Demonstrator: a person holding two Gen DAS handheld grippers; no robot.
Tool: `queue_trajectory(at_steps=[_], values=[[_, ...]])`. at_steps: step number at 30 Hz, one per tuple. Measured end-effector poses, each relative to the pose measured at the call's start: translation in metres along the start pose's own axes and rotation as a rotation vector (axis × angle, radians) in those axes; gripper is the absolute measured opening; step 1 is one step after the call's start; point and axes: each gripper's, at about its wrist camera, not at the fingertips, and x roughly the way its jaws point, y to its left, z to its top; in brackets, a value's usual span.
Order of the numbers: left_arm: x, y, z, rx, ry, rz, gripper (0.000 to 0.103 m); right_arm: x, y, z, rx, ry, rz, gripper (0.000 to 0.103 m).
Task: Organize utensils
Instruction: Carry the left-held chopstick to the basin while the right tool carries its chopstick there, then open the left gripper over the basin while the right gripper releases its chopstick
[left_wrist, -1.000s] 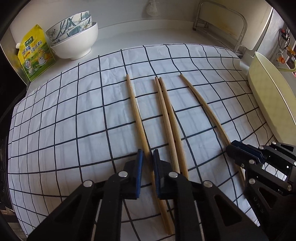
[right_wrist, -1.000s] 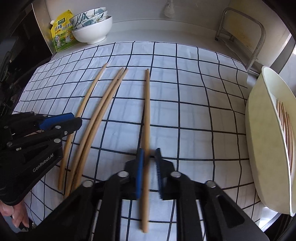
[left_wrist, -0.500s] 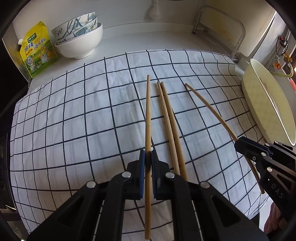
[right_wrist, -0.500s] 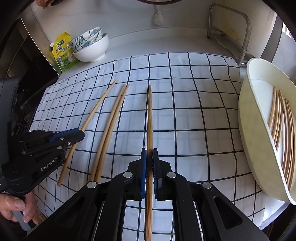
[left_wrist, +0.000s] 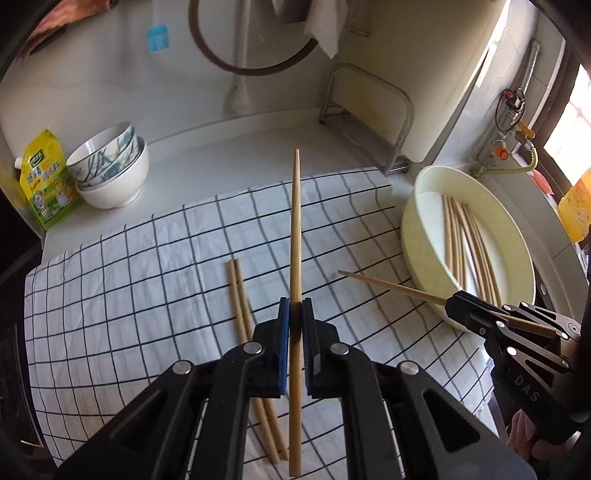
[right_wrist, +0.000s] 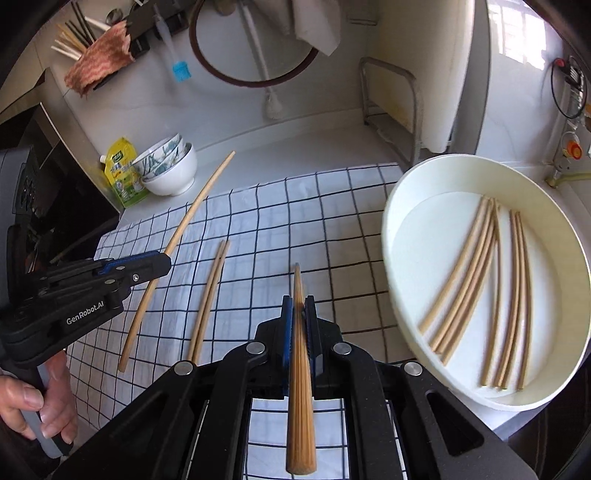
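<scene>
My left gripper (left_wrist: 294, 314) is shut on a wooden chopstick (left_wrist: 295, 221), held in the air above the checked cloth (left_wrist: 147, 277). My right gripper (right_wrist: 298, 310) is shut on another chopstick (right_wrist: 300, 387), also lifted off the cloth. From the left wrist view the right gripper (left_wrist: 452, 304) hovers at the near rim of the cream oval dish (left_wrist: 413, 229). Two chopsticks (left_wrist: 238, 295) lie side by side on the cloth between the grippers; they show as the pair (right_wrist: 208, 295) in the right wrist view. Several chopsticks (right_wrist: 480, 277) lie inside the dish (right_wrist: 391, 206).
Stacked bowls (left_wrist: 110, 173) and a yellow packet (left_wrist: 44, 184) stand at the back left of the counter. A metal rack (left_wrist: 369, 114) stands at the back right. A person's hand (right_wrist: 37, 398) holds the left gripper's handle. A brush and cloths hang on the wall.
Both grippers have closed on a chopstick each and lifted them off the cloth. The right gripper has swung toward the dish. Two chopsticks stay lying on the cloth.
</scene>
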Motion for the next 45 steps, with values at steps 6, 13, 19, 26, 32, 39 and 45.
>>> queue_trajectory(at_steps=[6,13,19,26,32,39,45], values=[[0.008,-0.047,0.027,0.049,0.005,-0.084,0.007,-0.021,-0.052,0.008,0.087,-0.032,-0.019,0.009],[0.019,-0.099,0.054,0.128,0.004,-0.138,0.007,-0.042,-0.091,0.014,0.15,-0.083,-0.017,0.011],[0.027,-0.129,0.072,0.188,-0.001,-0.147,0.007,-0.046,-0.126,0.015,0.214,-0.101,-0.032,0.006],[0.04,-0.165,0.086,0.249,0.004,-0.179,0.007,-0.046,-0.164,0.012,0.273,-0.111,-0.082,0.006],[0.062,-0.202,0.088,0.312,0.033,-0.217,0.007,-0.035,-0.194,0.015,0.341,-0.102,-0.078,0.006],[0.09,-0.222,0.084,0.345,0.077,-0.214,0.007,-0.011,-0.221,0.031,0.399,-0.075,-0.046,0.006],[0.112,-0.226,0.079,0.346,0.124,-0.2,0.007,0.005,-0.233,0.042,0.429,-0.06,-0.035,0.006]])
